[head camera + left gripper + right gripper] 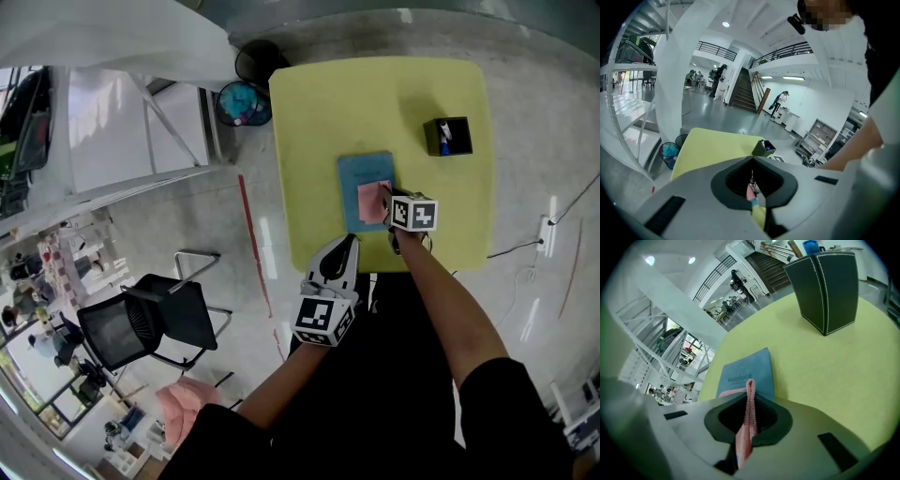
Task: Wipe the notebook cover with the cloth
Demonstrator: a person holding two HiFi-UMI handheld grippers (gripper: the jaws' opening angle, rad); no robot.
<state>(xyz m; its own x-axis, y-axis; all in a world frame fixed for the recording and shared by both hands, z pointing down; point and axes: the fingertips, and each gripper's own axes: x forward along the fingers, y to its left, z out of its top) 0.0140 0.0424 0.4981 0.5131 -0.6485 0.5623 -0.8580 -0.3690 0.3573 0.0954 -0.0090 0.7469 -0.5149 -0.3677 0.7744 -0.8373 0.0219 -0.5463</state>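
Observation:
A blue notebook point(364, 173) lies on the yellow table point(319, 122), near its front edge. A pink cloth point(372, 202) rests on the notebook's near half. My right gripper point(390, 201) is shut on the cloth at the notebook's right side. In the right gripper view the cloth point(749, 401) stands pinched edge-on between the jaws, with the notebook point(747, 373) just beyond. My left gripper point(352, 240) hovers at the table's front edge, just short of the notebook, its jaws closed with nothing held. In the left gripper view its tips point(752, 160) meet.
A black pen holder point(447, 136) stands at the table's right back, seen also as a dark box point(827, 289) ahead of the right gripper. A waste bin point(246, 103) sits left of the table. A black chair point(145, 319) is on the floor at left.

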